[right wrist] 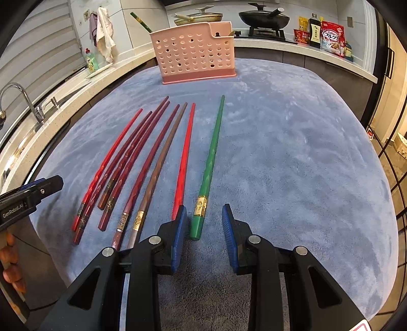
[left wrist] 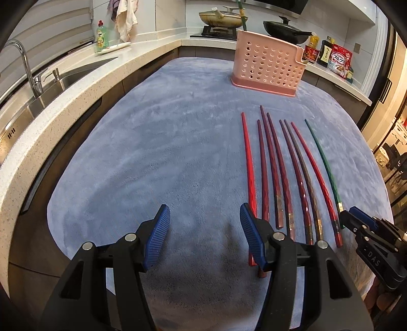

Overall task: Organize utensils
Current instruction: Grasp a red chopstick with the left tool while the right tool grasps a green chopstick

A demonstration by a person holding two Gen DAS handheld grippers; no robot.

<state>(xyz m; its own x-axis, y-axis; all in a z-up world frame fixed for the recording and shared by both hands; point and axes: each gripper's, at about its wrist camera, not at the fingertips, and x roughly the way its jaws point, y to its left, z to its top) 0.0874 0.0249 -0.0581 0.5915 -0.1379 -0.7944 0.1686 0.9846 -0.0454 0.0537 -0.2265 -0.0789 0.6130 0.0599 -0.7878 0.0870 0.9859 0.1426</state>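
Several chopsticks lie side by side on a blue-grey cloth [left wrist: 157,142]: red and dark red ones [left wrist: 273,163] and a green one [left wrist: 323,157]. In the right wrist view the green chopstick [right wrist: 212,163] lies with its thick end between the open fingers of my right gripper [right wrist: 204,226]. The red ones [right wrist: 142,152] lie to its left. A pink perforated utensil holder [left wrist: 267,63] stands at the cloth's far side, also in the right wrist view [right wrist: 194,53], with one green chopstick [right wrist: 141,23] in it. My left gripper [left wrist: 204,219] is open and empty, left of the row.
A sink [left wrist: 63,76] with a tap [left wrist: 25,63] is on the left counter. A stove with a pan [left wrist: 221,19] and a black wok [left wrist: 285,31] stands behind the holder. Bottles and food packets [left wrist: 330,56] sit at the back right. The cloth [right wrist: 292,152] ends near the grippers.
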